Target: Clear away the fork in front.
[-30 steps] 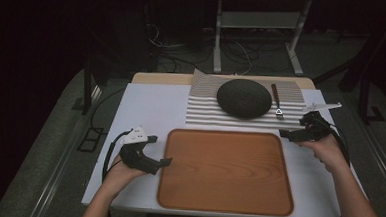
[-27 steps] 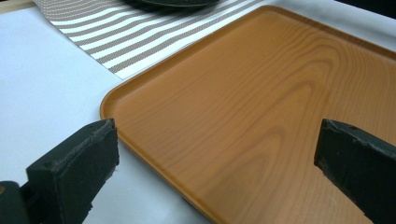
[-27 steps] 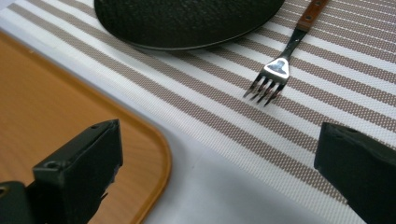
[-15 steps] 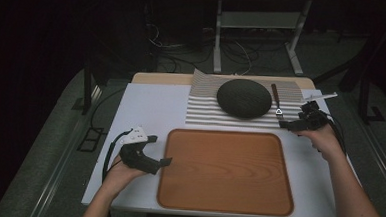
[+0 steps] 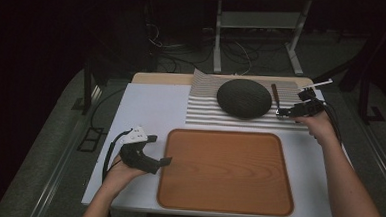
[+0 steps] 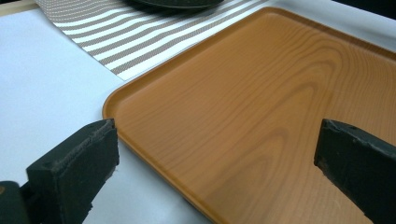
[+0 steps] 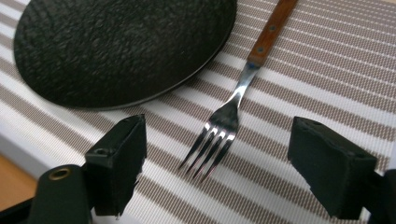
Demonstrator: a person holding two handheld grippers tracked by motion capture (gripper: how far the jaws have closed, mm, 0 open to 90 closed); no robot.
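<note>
Hovering low over the striped mat, the right gripper (image 5: 285, 112) has its two black jaws spread wide with nothing between them yet, and in the right gripper view the tines of a steel fork with a brown riveted wooden handle (image 7: 233, 111) lie squarely in the gap. The fork rests flat on the brown-and-white striped placemat (image 7: 299, 88), tines toward the gripper and handle running away from it, just beside the dark, rough-textured round plate (image 7: 116, 46), apart from its rim as far as I can tell.

To my eye the step in hand is picking that fork up. Doing it well means going for the narrow neck or the start of the handle rather than the tines, which are thin, slick and lie flush on the weave. I would bring the jaws down until the tips touch the mat on either side, square across the fork's length, then close slowly so it does not skid toward the plate.

Over at the near left the left gripper (image 5: 165, 160) is also wide open and holds nothing, resting by the left edge of the rounded orange-brown wooden tray (image 5: 228, 170). The tray is bare and sits on the white counter (image 5: 151, 106), a likely place for the fork to go.
</note>
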